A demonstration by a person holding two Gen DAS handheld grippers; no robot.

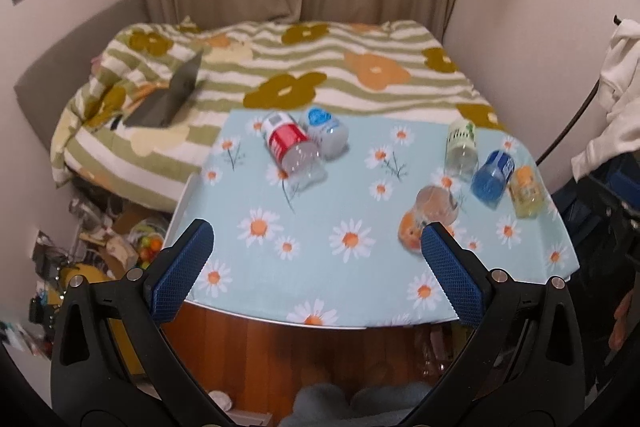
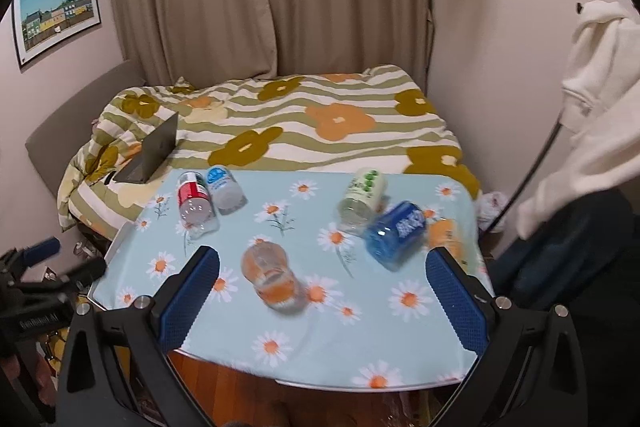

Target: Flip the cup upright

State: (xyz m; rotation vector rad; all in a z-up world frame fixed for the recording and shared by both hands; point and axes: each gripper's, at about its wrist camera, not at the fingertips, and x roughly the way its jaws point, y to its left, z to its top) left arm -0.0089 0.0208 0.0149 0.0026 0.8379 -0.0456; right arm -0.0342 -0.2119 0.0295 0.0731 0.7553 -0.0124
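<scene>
The bed (image 2: 328, 123), under a striped quilt with big flowers, filled the far side of the room beyond both pairs of fingers, and an open laptop (image 2: 150, 155) sat on it far off to the left of them. Closer in, the worktop (image 2: 360, 343) with its pale blue daisy cloth reached from the bed's edge to right beneath the fingertips.

The right gripper (image 2: 322, 293) hovered over the near edge of the worktop, its fingers (image 2: 192, 291) spread wide and holding nothing. The left gripper (image 1: 316, 269) hung likewise at the near edge, its fingers (image 1: 182, 267) wide apart and empty.

Six clear plastic cups lay on their sides on the cloth. The orange-printed cup (image 2: 272, 277) lay between the right gripper's fingers and a little ahead of them, nearer the left one, touching neither; in the left wrist view it sat just beyond the tip of the right finger. The blue cup (image 2: 396, 231) lay ahead of the right gripper's right finger, with the green-printed cup (image 2: 362, 199) just beyond it and seemingly against it. A yellow-orange cup (image 1: 526, 193) rested just beside the blue one, partly hidden behind the right finger in the right wrist view. The red-labelled cup (image 2: 196, 203) and the pale blue-labelled cup (image 2: 226, 191) lay side by side, touching, well ahead of the left finger.
</scene>
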